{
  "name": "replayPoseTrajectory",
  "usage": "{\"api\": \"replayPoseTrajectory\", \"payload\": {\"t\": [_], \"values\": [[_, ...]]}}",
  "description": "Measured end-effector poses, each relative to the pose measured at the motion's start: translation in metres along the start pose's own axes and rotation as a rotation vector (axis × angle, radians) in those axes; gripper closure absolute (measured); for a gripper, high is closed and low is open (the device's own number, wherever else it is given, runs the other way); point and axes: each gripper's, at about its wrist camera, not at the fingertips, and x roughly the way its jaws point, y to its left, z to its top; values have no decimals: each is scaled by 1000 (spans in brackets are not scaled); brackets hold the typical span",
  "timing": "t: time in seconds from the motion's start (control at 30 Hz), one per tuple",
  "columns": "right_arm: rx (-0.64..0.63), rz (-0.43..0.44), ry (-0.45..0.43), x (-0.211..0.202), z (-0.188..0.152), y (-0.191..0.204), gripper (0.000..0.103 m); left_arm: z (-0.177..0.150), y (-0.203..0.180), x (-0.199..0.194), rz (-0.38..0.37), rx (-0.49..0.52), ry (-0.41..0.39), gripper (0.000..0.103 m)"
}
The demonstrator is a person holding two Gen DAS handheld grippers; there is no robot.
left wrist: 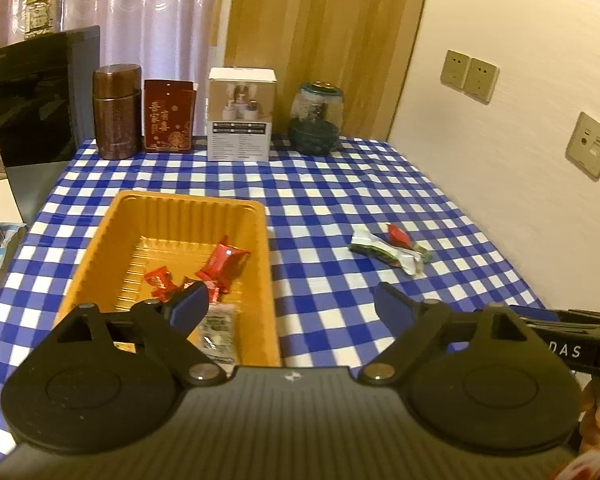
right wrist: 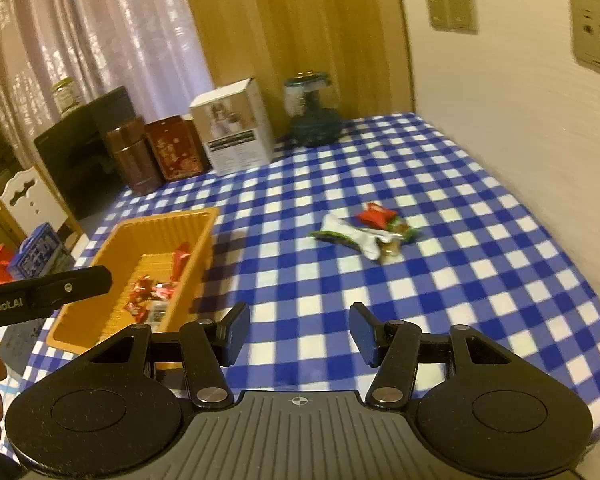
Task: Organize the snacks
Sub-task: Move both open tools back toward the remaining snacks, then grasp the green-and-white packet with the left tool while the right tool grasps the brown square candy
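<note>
An orange plastic tray point(left wrist: 100, 248) point(right wrist: 112, 320) sits on the blue-checked tablecloth and holds several red-wrapped snacks point(left wrist: 220, 260) point(right wrist: 152, 292) and a white packet point(left wrist: 218, 328). A small pile of loose snacks lies on the cloth to the right: a white-and-green packet point(left wrist: 384, 250) point(right wrist: 352, 236) and a red candy point(left wrist: 398, 234) point(right wrist: 374, 214). My left gripper point(left wrist: 290, 304) is open and empty, its left finger over the tray's near right corner. My right gripper point(right wrist: 298, 332) is open and empty above the cloth, short of the pile.
Along the table's back edge stand a brown canister point(left wrist: 116, 112), a red tin point(left wrist: 168, 116), a white box point(left wrist: 240, 116) and a glass jar point(left wrist: 316, 120). A black appliance point(left wrist: 32, 108) stands at back left. The wall with sockets point(left wrist: 590, 144) borders the right.
</note>
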Motion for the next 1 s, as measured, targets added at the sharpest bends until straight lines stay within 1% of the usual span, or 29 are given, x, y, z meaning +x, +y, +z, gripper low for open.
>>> {"api": "replayPoseTrajectory", "payload": {"t": [0.1, 0.17, 0.27, 0.43, 0.57, 0.8, 1.0], "values": [[18, -22, -6, -8, -2, -12, 48, -3, -11, 0, -10, 0, 9, 13], [26, -39, -9, -12, -3, -19, 48, -5, -17, 1, -14, 0, 14, 10], [38, -58, -15, -19, -3, -30, 48, -7, -27, 3, -24, 6, 20, 8], [57, -82, -21, -26, -2, -48, 48, -8, -41, 9, -45, 9, 30, 8], [71, -100, -31, -29, 2, -60, 48, -6, -50, 16, -63, -9, 30, 8], [80, -124, -32, -21, 10, -81, 48, 3, -67, 38, -74, -10, 41, 7], [70, -143, -25, -5, 18, -101, 48, 14, -84, 69, -74, -13, 64, 8]]}}
